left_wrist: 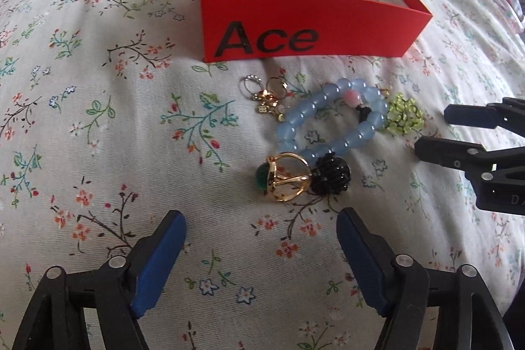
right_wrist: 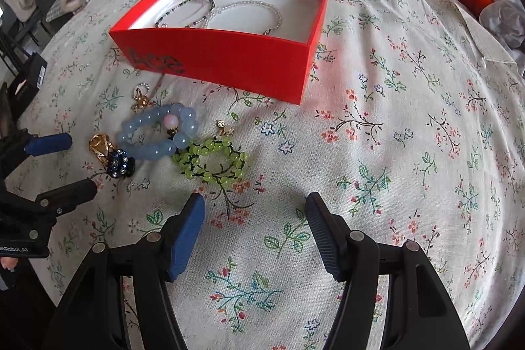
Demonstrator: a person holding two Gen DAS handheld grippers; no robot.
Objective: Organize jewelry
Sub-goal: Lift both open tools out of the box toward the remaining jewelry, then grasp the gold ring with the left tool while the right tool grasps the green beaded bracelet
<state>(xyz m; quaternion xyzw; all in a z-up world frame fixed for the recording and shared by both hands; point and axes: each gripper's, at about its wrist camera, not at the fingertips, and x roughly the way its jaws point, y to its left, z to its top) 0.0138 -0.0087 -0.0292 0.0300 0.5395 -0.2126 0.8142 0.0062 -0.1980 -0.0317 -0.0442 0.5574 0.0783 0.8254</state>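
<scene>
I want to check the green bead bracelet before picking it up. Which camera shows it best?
The right wrist view: the green bead bracelet lies whole and unobstructed on the floral cloth, just ahead of the open right gripper. The left wrist view shows it smaller and farther off, partly hidden behind the blue bead bracelet.

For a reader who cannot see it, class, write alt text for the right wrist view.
The open right gripper hovers over a floral bedspread, empty, just short of a green beaded bracelet. Left of that lie a blue beaded bracelet and gold rings; behind them a red box holds two beaded strands.
</scene>
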